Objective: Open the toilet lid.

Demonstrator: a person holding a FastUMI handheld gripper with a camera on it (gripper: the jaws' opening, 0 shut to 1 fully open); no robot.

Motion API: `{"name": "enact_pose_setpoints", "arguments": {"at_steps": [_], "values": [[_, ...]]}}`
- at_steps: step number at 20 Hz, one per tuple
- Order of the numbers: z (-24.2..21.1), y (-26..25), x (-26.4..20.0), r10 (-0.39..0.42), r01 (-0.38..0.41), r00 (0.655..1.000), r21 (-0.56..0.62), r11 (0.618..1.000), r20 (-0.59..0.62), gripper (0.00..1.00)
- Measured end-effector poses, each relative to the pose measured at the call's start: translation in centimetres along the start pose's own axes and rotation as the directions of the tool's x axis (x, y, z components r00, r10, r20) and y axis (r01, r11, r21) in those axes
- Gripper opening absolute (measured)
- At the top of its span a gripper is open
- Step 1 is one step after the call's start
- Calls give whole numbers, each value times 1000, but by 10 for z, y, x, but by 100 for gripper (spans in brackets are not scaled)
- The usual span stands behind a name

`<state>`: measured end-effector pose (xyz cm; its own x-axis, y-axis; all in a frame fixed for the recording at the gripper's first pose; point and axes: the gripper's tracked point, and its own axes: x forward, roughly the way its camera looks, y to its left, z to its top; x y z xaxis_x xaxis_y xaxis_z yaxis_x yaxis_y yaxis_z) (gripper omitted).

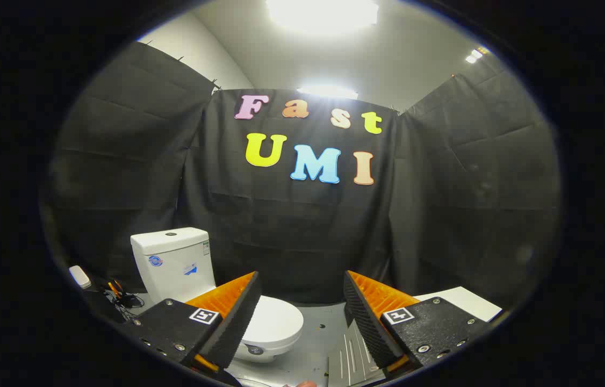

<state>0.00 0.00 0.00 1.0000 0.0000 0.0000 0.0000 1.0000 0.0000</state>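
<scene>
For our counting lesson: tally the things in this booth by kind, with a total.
Toilet, lid shut: 1
Cistern: 1
White board on floor: 1
Ceiling lights: 2
Hand-held gripper, fingers open, holding nothing: 1
Total: 6

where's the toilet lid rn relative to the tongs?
In the gripper view, the closed white plastic toilet lid lies beyond the open tongs, partly hidden behind their left finger, in front of the white ceramic cistern.

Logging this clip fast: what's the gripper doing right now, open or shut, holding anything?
Gripper: open, fingers spread wide, holding nothing; the closed toilet lid lies beyond them, untouched.
</scene>
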Motion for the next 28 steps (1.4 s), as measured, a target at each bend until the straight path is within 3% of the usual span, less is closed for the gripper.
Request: {"name": "enact_pose_setpoints", "arguments": {"at_steps": [24, 28], "values": [[-15, 8, 2, 17, -17, 1000, 26, 1000, -4, 95], [-28, -1, 8, -22, 22, 1000, 45, 999, -11, 95]]}}
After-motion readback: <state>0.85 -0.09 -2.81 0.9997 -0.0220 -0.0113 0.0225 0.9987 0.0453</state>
